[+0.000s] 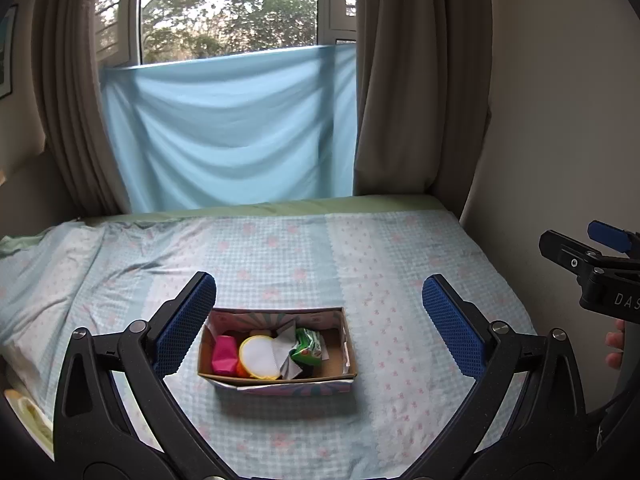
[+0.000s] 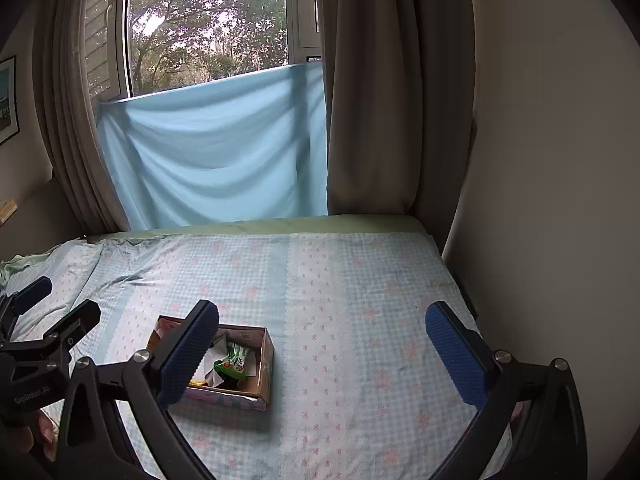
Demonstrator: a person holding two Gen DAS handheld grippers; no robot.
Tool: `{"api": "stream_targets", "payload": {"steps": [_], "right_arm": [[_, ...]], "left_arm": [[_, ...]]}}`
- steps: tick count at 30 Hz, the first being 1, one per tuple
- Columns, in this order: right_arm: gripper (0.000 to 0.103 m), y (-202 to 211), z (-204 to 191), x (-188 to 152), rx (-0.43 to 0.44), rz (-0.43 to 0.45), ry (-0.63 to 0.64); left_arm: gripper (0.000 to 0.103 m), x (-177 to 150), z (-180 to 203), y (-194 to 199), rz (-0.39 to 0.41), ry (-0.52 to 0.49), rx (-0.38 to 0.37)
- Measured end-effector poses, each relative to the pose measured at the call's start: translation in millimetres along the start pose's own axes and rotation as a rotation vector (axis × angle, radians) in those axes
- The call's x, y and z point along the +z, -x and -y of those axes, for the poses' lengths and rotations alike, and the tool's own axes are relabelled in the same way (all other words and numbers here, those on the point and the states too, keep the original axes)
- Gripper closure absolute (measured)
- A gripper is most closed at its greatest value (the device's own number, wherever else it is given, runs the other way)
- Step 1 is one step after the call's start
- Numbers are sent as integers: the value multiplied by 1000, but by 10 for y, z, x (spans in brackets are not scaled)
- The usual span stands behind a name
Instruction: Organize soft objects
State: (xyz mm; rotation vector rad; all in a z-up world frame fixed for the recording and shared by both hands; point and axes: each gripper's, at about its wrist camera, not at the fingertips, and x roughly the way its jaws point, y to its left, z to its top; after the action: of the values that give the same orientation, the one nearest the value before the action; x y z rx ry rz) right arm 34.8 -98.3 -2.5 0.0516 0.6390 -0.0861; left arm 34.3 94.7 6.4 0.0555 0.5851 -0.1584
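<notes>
left gripper [image 1: 319, 320] wide open, empty, held above the bed [image 1: 420, 280] with the box [image 1: 276, 384] framed between its pads. right gripper [image 2: 322, 354] likewise spread wide and empty, off to the right of the box, over bare sheet. judging by the scene, likely either the start or the end of sorting: everything soft already in the box, nothing loose on the sheet that shows. if a pick comes next, best done by lowering straight down over one item, keeping the pads clear of the cardboard walls, closing gently so nothing gets crushed or drags its neighbours out, and steadying the light box with the other gripper should it slide on the sheet. box near the front middle of the bed, open-topped, cardboard with patterned paper on the outside. inside, left to right: pink pouch [image 1: 223, 354] against the left wall, something orange just showing beneath, round white pad [image 1: 258, 356] with a yellow rim tilted against it, crumpled white tissue [image 1: 285, 354] in the middle, green packet [image 1: 307, 346] leaning toward the right, and a bare strip of cardboard floor at the right end. exact kind of each item hard to tell. contents packed close and touching, so a tug on the tissue likely to shift the packet as well.
</notes>
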Motion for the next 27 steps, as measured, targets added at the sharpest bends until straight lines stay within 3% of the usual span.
{"api": "stream_targets", "payload": {"steps": [27], "right_arm": [[0,-44,-53,43,-14,9,13]], "left_arm": [[0,34,-89,-115,-12,4,-10]]}}
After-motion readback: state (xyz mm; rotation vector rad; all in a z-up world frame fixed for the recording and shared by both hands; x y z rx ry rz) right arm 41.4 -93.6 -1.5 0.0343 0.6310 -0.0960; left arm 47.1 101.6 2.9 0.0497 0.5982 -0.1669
